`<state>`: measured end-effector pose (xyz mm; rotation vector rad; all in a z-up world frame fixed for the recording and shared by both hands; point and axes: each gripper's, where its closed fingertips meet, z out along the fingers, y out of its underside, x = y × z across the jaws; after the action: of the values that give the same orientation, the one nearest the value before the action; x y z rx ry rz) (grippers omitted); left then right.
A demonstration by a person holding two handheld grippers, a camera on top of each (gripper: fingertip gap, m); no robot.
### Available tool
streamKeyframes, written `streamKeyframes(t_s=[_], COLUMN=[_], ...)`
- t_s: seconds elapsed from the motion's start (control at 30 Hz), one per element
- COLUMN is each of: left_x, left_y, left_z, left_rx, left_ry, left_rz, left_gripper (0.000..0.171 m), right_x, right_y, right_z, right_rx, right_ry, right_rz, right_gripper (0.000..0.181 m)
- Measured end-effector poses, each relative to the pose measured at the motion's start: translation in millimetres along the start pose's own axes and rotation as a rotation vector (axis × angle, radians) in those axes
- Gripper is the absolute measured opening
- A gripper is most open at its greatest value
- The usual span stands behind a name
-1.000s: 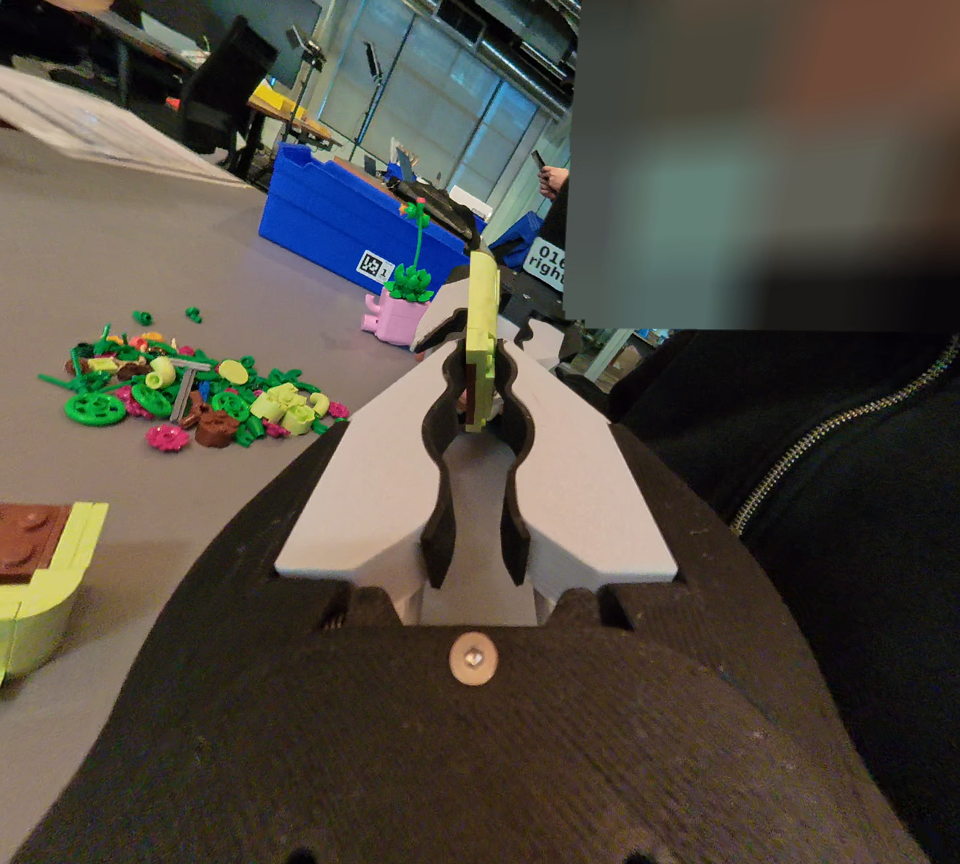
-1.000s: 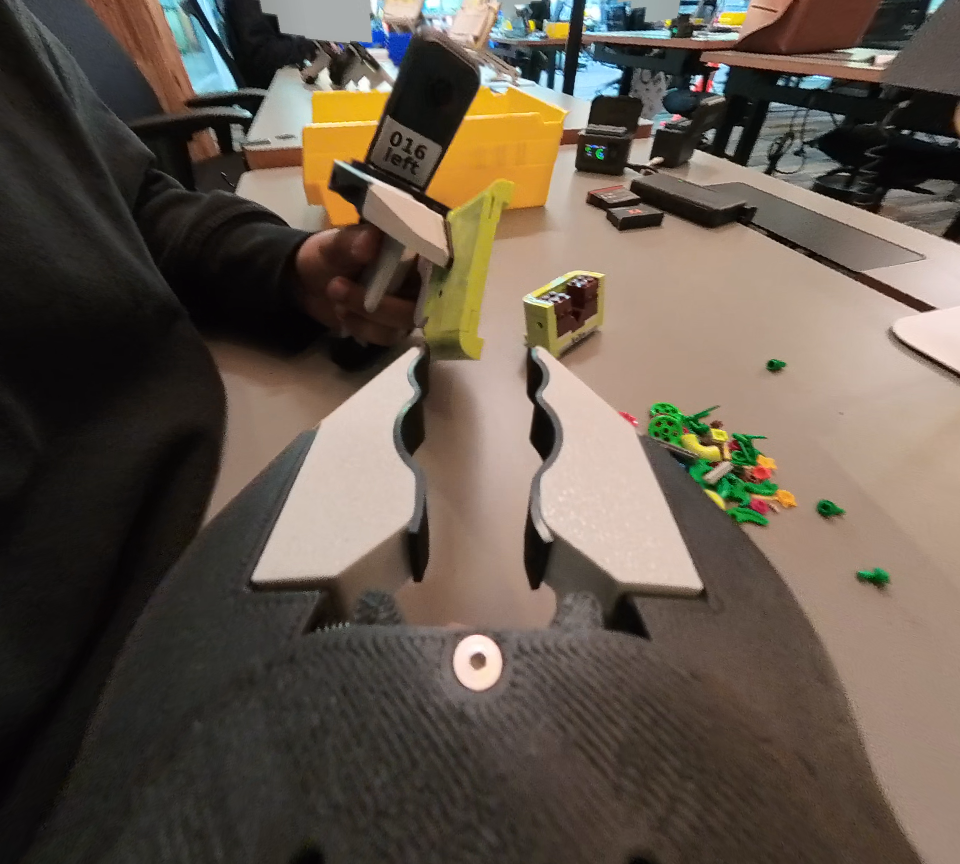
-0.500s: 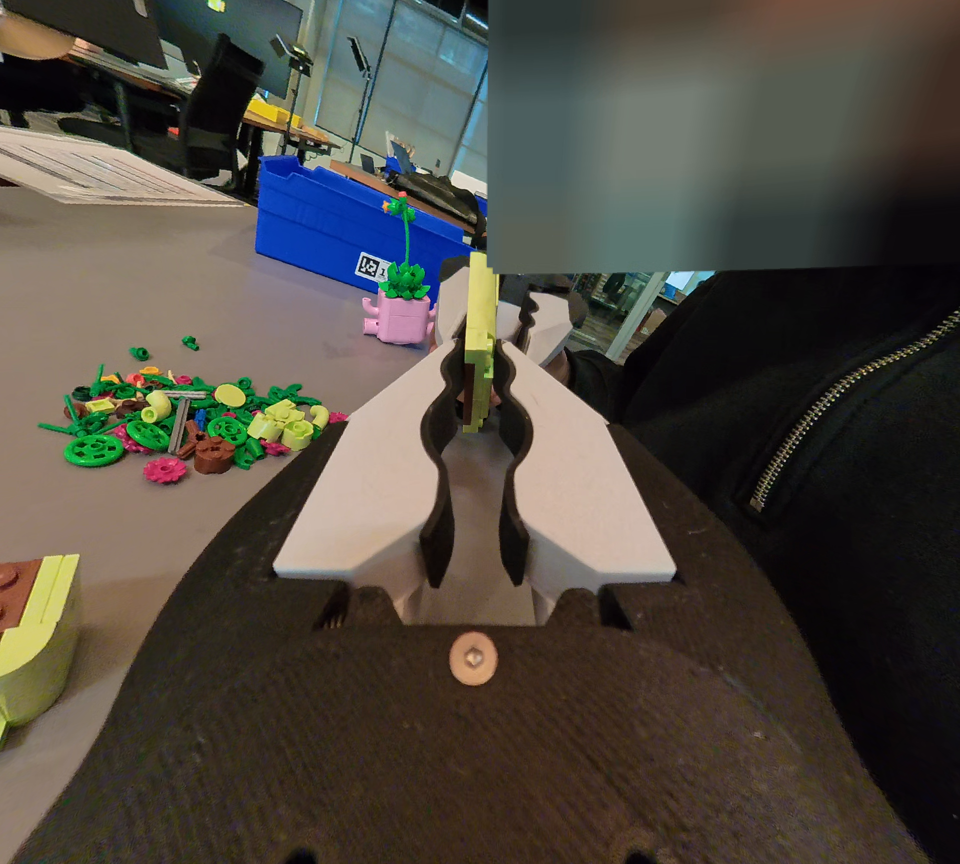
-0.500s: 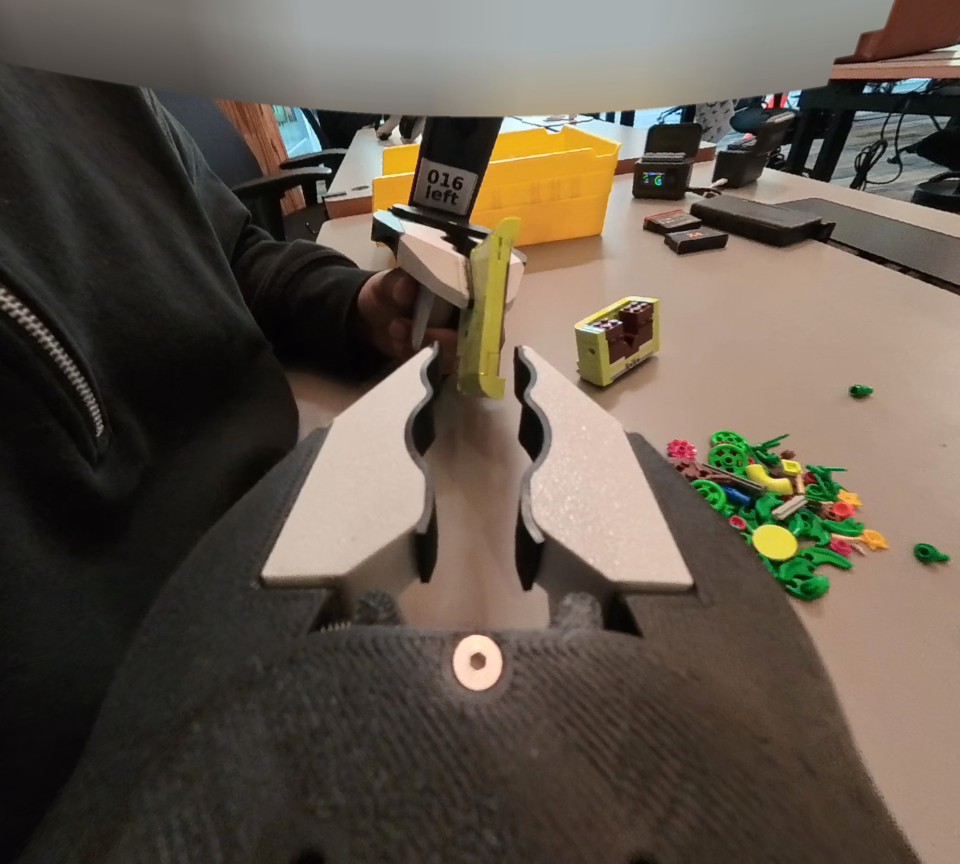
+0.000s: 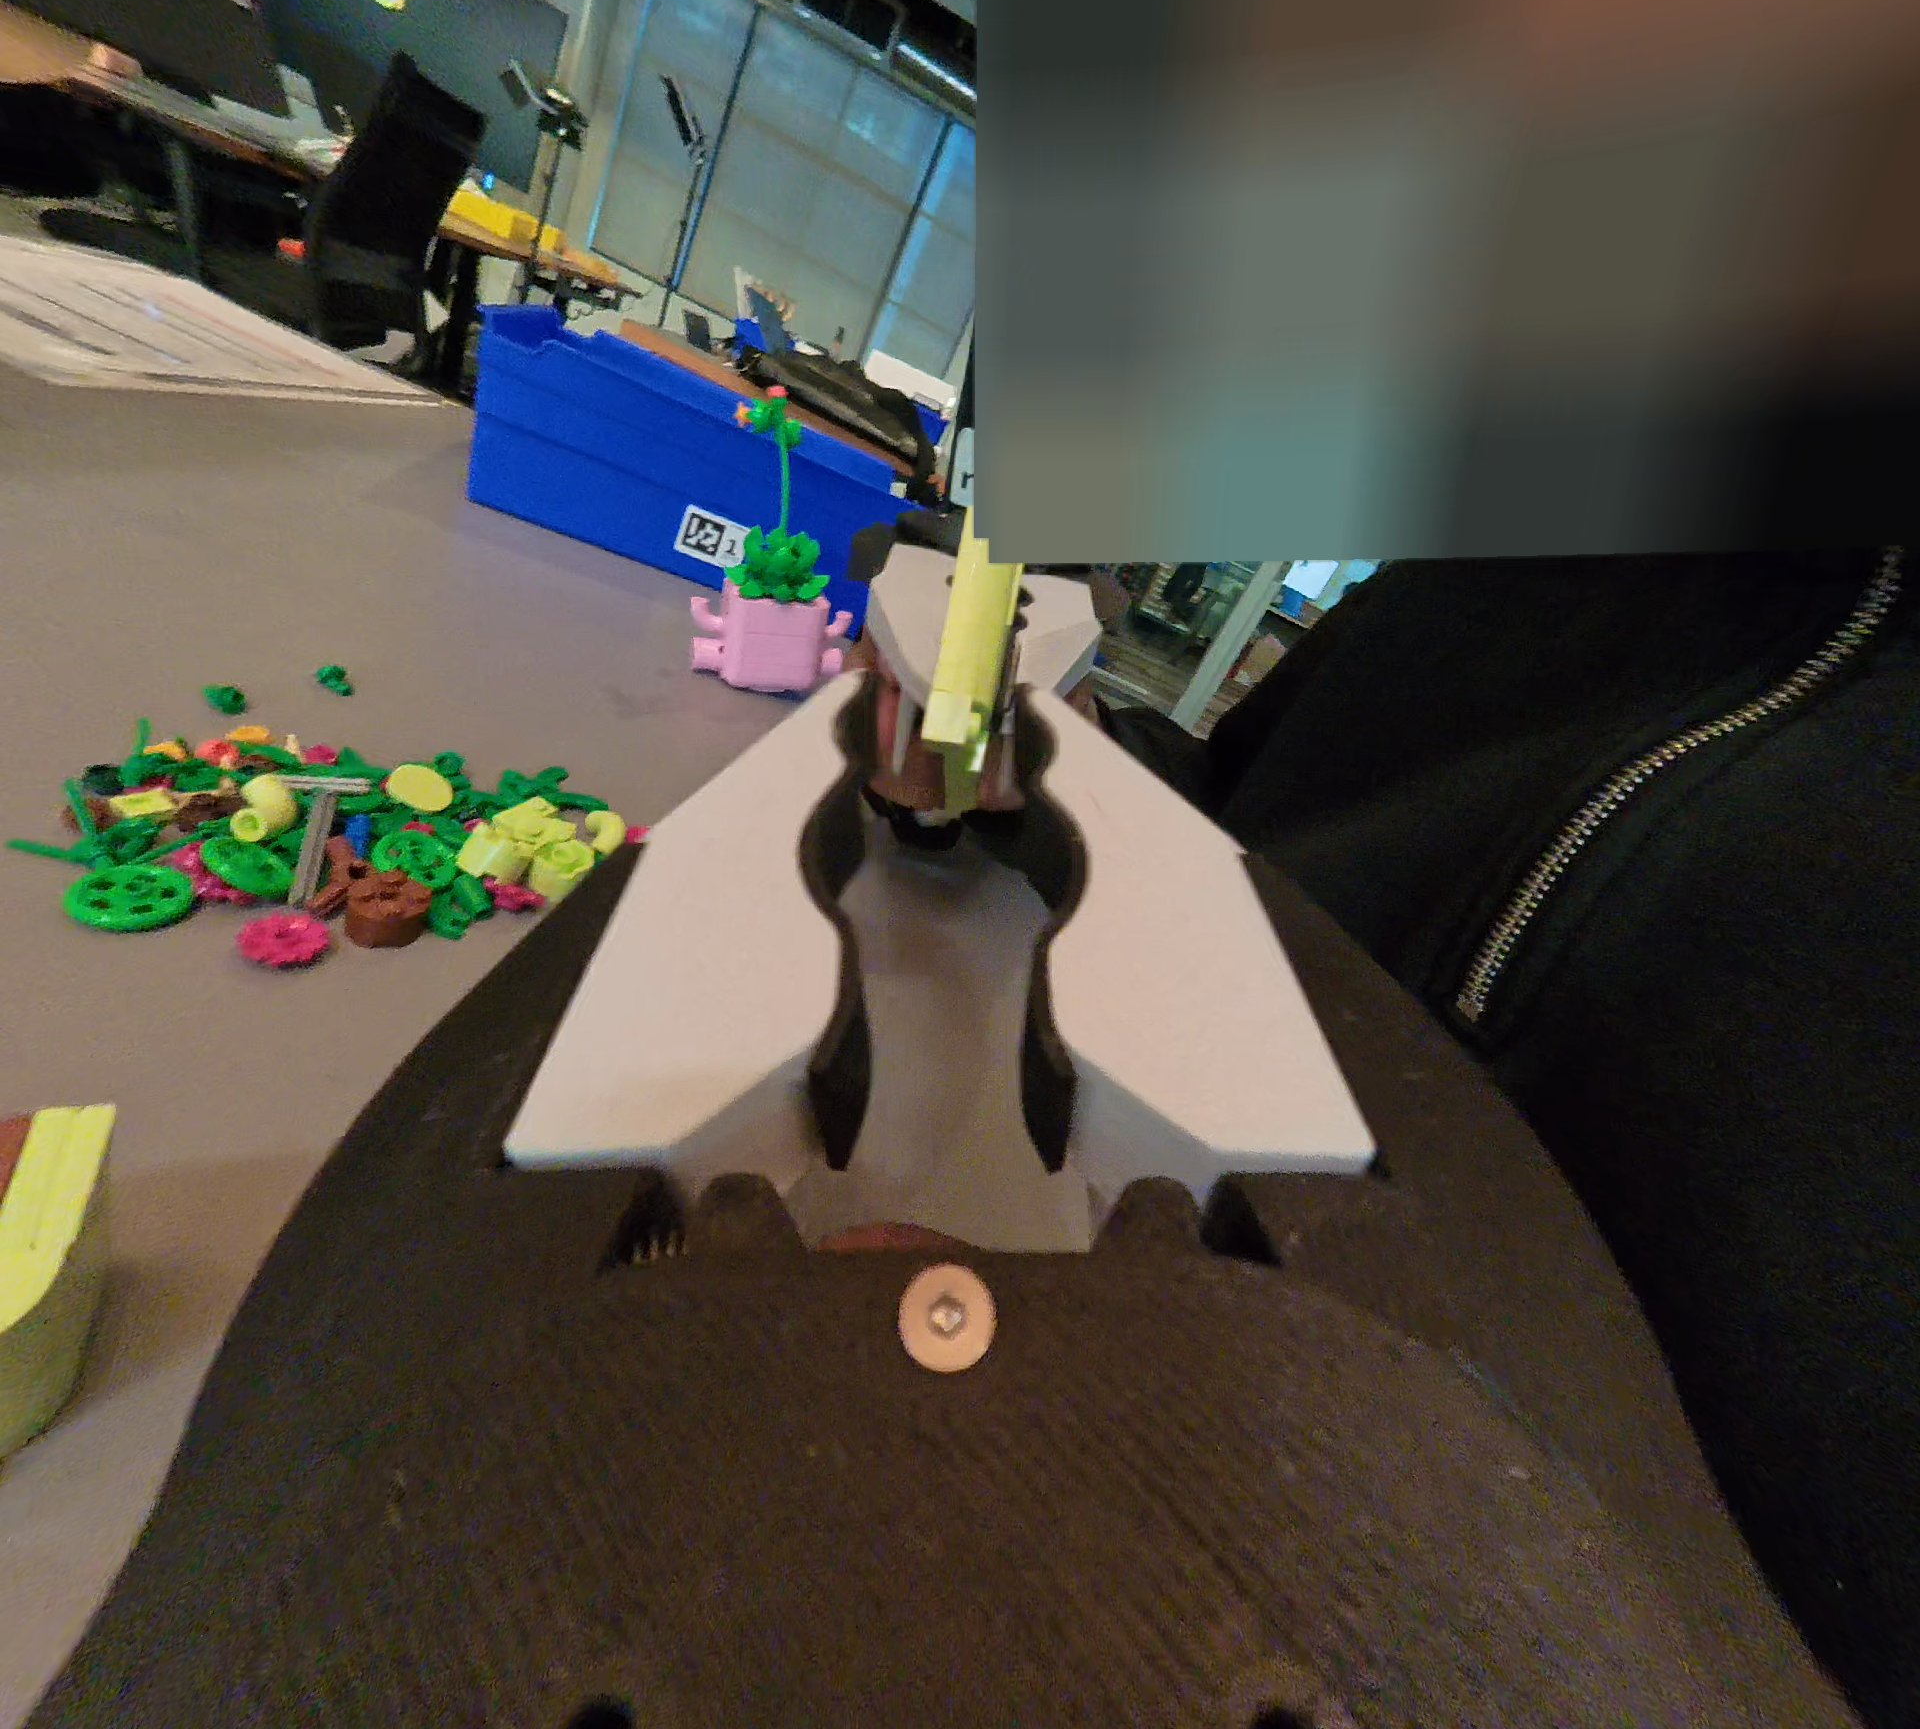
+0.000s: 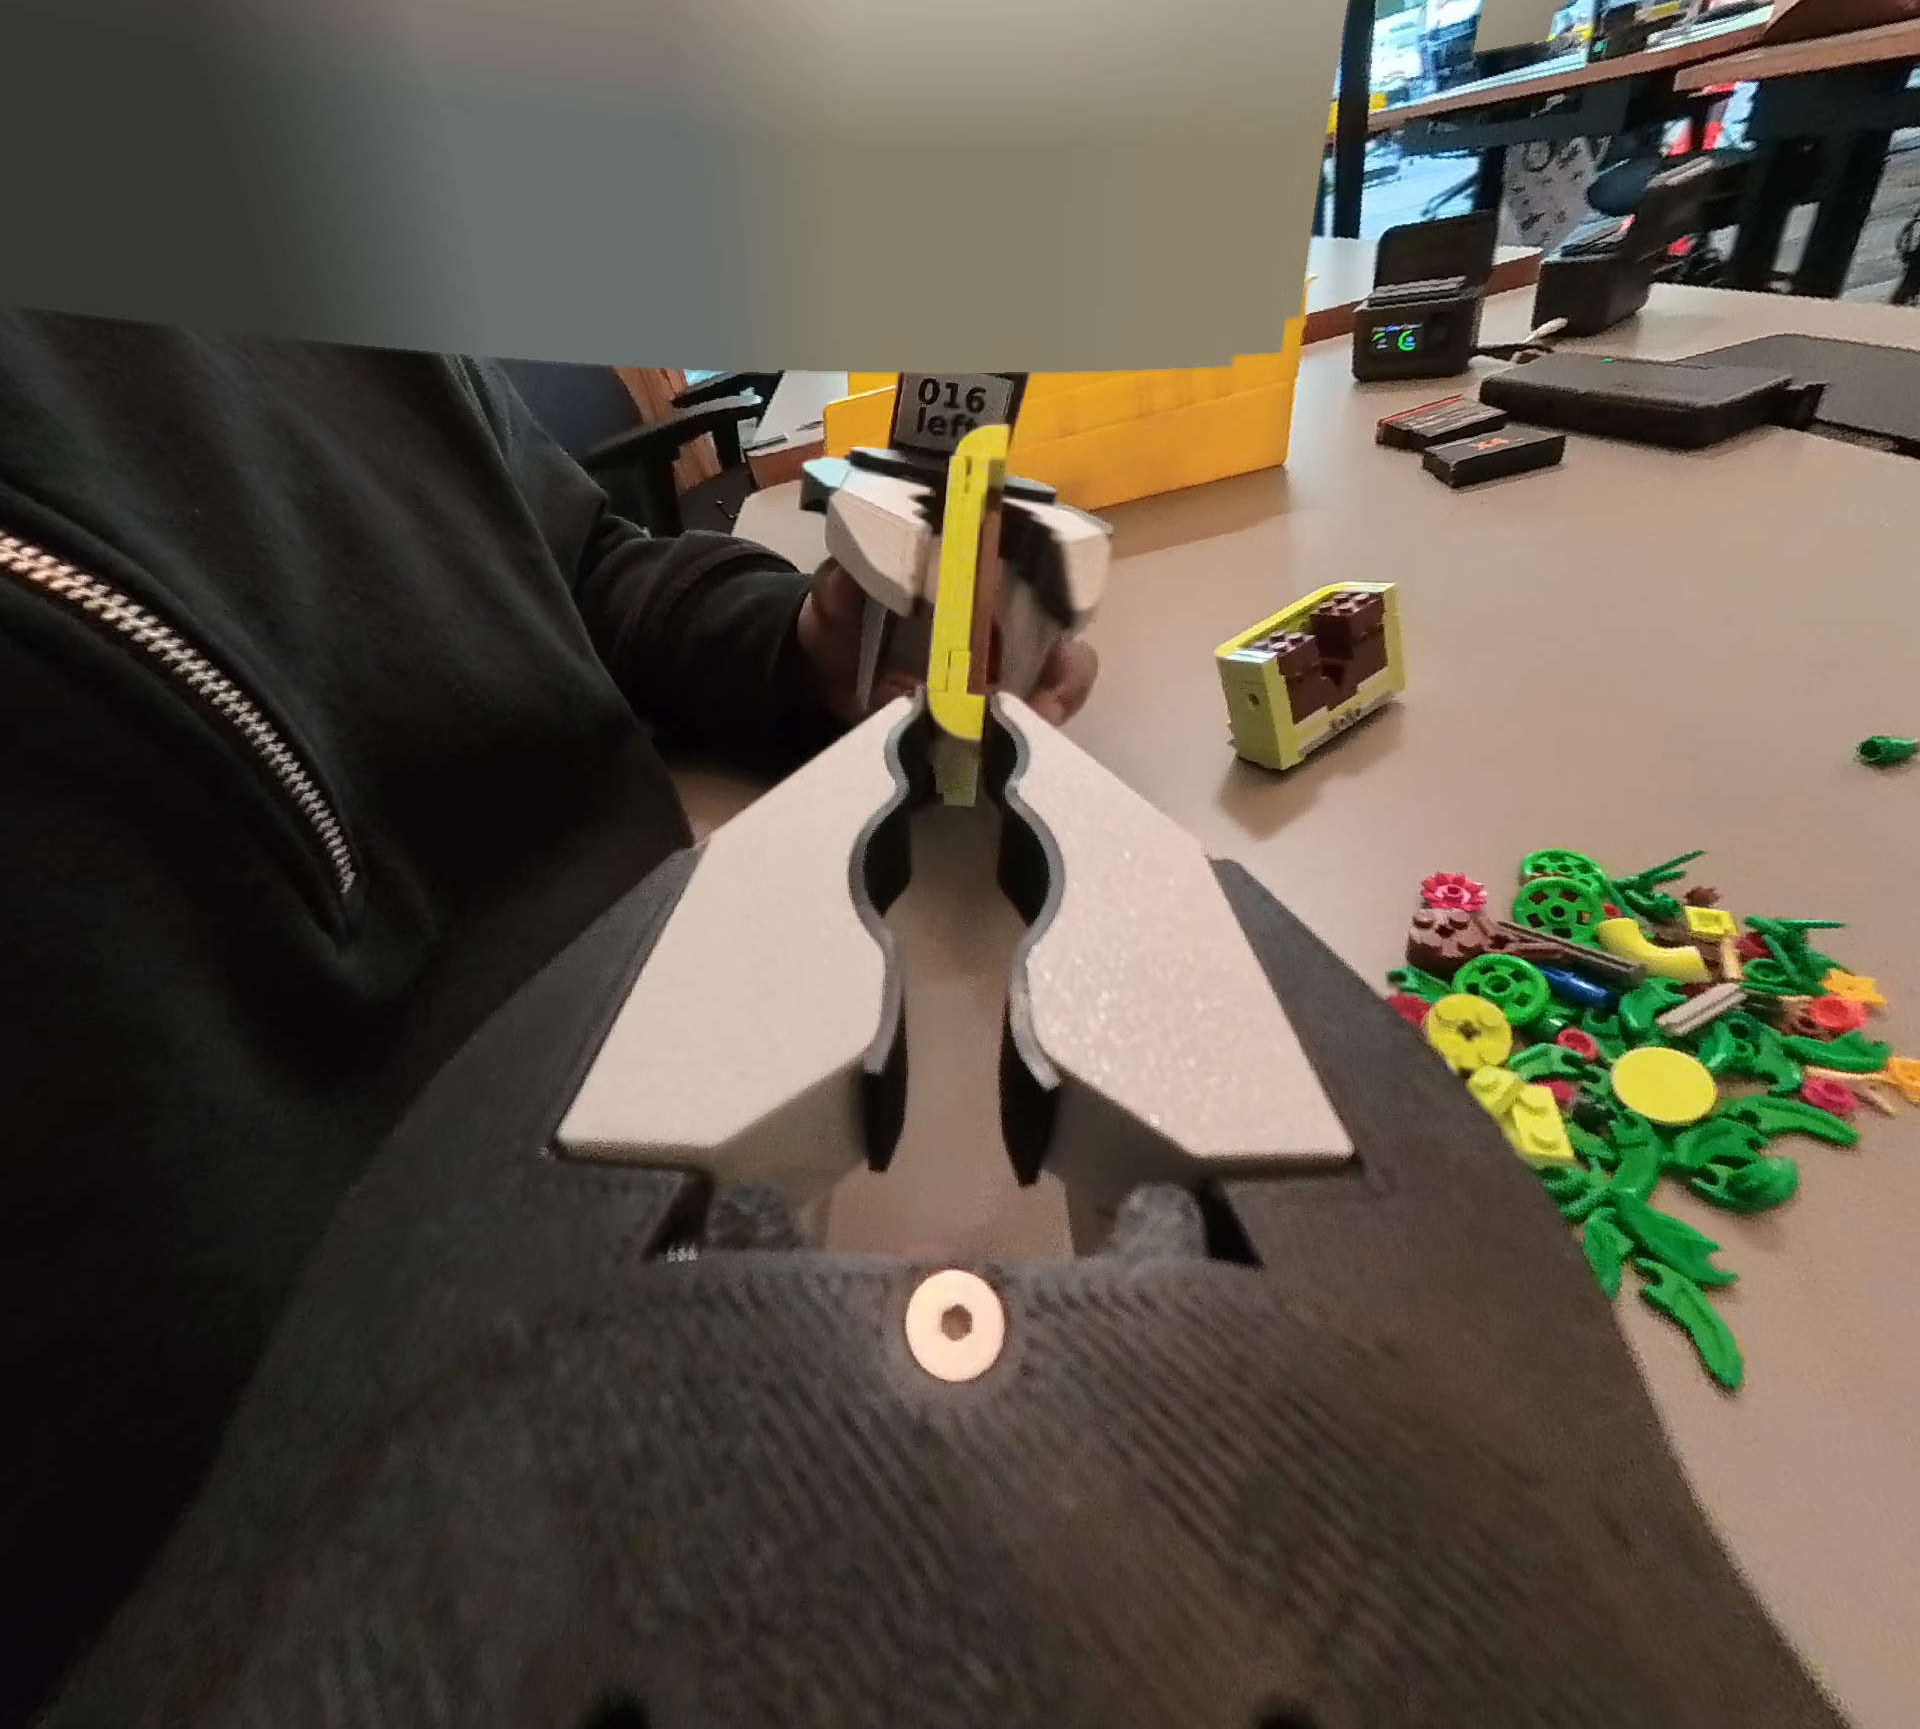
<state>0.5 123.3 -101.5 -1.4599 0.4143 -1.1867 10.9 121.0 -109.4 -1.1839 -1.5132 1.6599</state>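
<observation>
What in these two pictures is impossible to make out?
- Left wrist view: lime-and-brown block, cut off by the left edge.
- Right wrist view: lime-green piece, lower end hidden inside the right hand-held gripper.
- Left wrist view: loose brick pile, pieces too small to tell apart.

Even indoor daylight, wide-angle edge distortion

Flat lime-green brick panel (image 6: 961, 599) upright between the right tool (image 6: 956, 734) and the left tool (image 6: 966, 552) beyond it, lime-green and brown brick block (image 6: 1311, 673) on the grey surface (image 6: 1558, 640) to the right tool's right, heap of small loose plastic pieces (image 6: 1652, 1045) nearer on that side, yellow plastic bin (image 6: 1153, 443) behind.
</observation>
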Motion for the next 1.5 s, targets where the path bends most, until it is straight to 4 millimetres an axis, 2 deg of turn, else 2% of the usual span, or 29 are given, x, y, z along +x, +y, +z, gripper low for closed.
streamKeyframes(t_s=[0.07,0.17,0.3,0.43,0.53,0.67,0.87,1.17,1.3,1.4,1.5], left_x=[-6.5,-13.2,-12.9,-9.1,-7.1,-7.5,-5.1,-5.7,-7.7,-8.2,-7.7], left_y=[-0.4,1.9,16.5,36.5,46.4,53.1,67.0,67.3,74.0,76.0,77.2], left_z=[-3.4,-8.8,-7.5,-2.3,-2.0,-2.5,-2.6,-2.9,-4.9,-5.5,-5.8], left_rx=[-0.020,-0.084,-0.225,-0.353,-0.415,-0.461,-0.547,-0.551,-0.599,-0.612,-0.620], left_ry=[-0.050,-0.150,-0.228,-0.216,-0.194,-0.192,-0.164,-0.155,-0.152,-0.153,-0.147], left_rz=[0.038,0.198,0.437,0.490,0.474,0.466,0.468,0.435,0.403,0.397,0.395], left_gripper=[0.041,0.051,0.050,0.044,0.043,0.032,0.004,0.003,0.002,0.003,0.003], right_x=[-1.0,0.8,6.0,-0.7,-1.2,-2.5,-1.6,-2.6,-2.4,-2.0,-2.9], right_y=[1.0,13.1,49.4,66.0,65.5,61.1,65.2,64.6,61.5,57.9,59.9], right_z=[-3.2,-3.5,1.5,7.5,8.0,7.1,8.6,8.4,7.5,6.0,6.7], right_rx=[-0.014,-0.102,-0.325,-0.406,-0.403,-0.375,-0.400,-0.397,-0.377,-0.355,-0.367], right_ry=[-0.023,-0.012,0.033,-0.007,-0.020,-0.032,-0.016,-0.028,-0.028,-0.034,-0.036], right_rz=[0.019,-0.001,-0.084,-0.093,-0.075,-0.073,-0.089,-0.080,-0.076,-0.061,-0.069], right_gripper=[0.008,0.008,0.008,0.008,0.008,0.008,0.008,0.012,0.015,0.009,0.012])
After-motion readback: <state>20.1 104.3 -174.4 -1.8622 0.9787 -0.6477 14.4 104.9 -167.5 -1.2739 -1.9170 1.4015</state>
